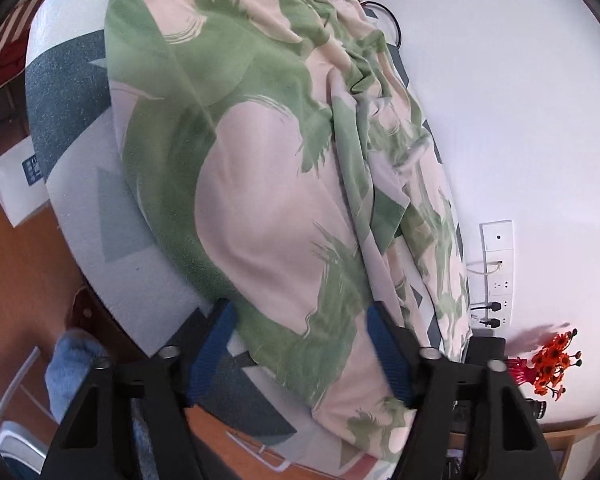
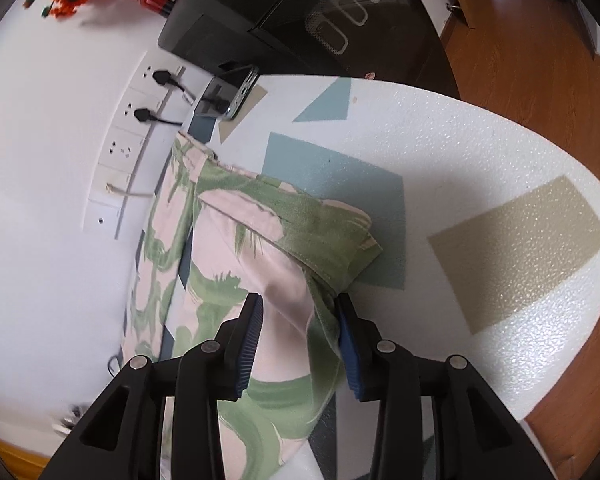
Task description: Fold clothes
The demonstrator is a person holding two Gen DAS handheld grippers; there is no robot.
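Note:
A garment (image 1: 260, 184) printed in green and pale pink lies spread along the white table mat (image 1: 80, 208), with a gathered waistband at the far end and bunched folds on its right side. My left gripper (image 1: 300, 312) is open wide at the near end, and the cloth runs between its blue pads (image 1: 216, 344). In the right wrist view the same garment (image 2: 236, 240) ends in a hemmed, folded-over corner (image 2: 340, 240). My right gripper (image 2: 298, 300) stands partly open astride that cloth, and the right pad (image 2: 348, 344) touches the green edge.
A white wall with a socket strip (image 2: 128, 132) and plugged cables runs along the table. A phone (image 2: 228, 96) lies at the mat's corner beside a black appliance (image 2: 300, 12). Orange flowers (image 1: 552, 364) stand nearby. There is wooden floor (image 2: 540, 52) beyond the table edge.

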